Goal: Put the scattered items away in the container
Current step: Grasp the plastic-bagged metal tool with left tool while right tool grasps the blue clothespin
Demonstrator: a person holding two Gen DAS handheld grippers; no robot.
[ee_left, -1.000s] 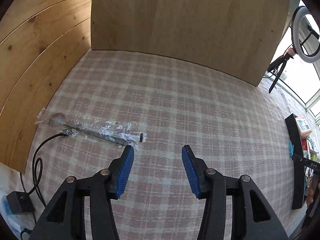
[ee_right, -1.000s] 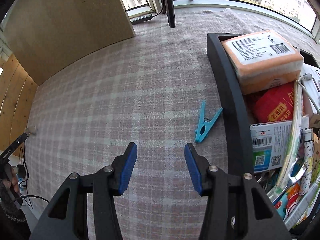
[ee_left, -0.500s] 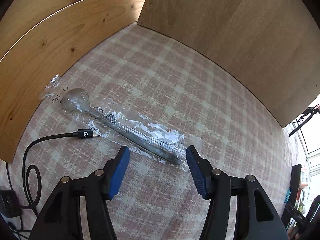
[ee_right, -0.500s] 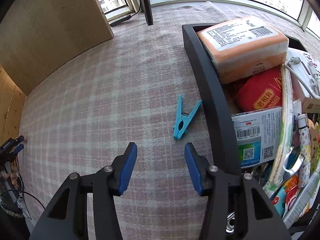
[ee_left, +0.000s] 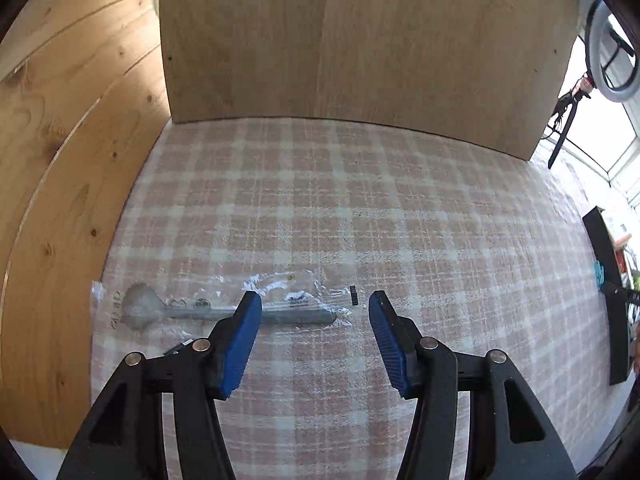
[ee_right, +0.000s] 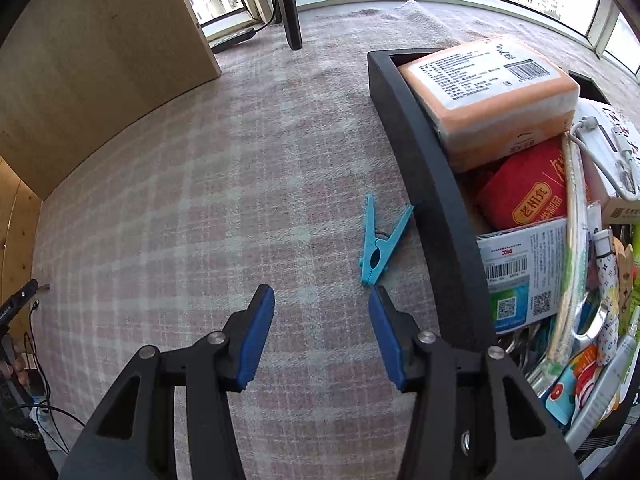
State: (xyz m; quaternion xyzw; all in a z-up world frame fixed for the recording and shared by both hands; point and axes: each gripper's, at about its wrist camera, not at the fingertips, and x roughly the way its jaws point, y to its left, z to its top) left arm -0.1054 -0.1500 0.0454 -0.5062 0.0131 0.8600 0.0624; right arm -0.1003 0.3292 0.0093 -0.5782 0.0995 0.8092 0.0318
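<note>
Two grippers we hold | left gripper (ee_left: 314, 334) closing, nothing pinched, bagged spoon (ee_left: 224, 312) at 11 o'clock | right gripper (ee_right: 320, 328) apart, empty, blue clothespin (ee_right: 380, 242) at 1 o'clock beside black container (ee_right: 436, 200) | container: orange pack (ee_right: 492, 92), red packet (ee_right: 528, 188), boxes

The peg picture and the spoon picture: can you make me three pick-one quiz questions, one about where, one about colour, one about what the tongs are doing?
1. Where is the peg?
A. on the cloth beside the black container
B. inside the container
C. between the tongs

2. What colour is the peg?
A. red
B. light blue
C. yellow

3. The wrapped spoon is:
A. lifted up
B. squeezed
C. lying on the tablecloth

Answers:
A, it lies outside the wall.
B, it is plainly blue.
C, the left tongs are closing, not yet gripping it.
</note>
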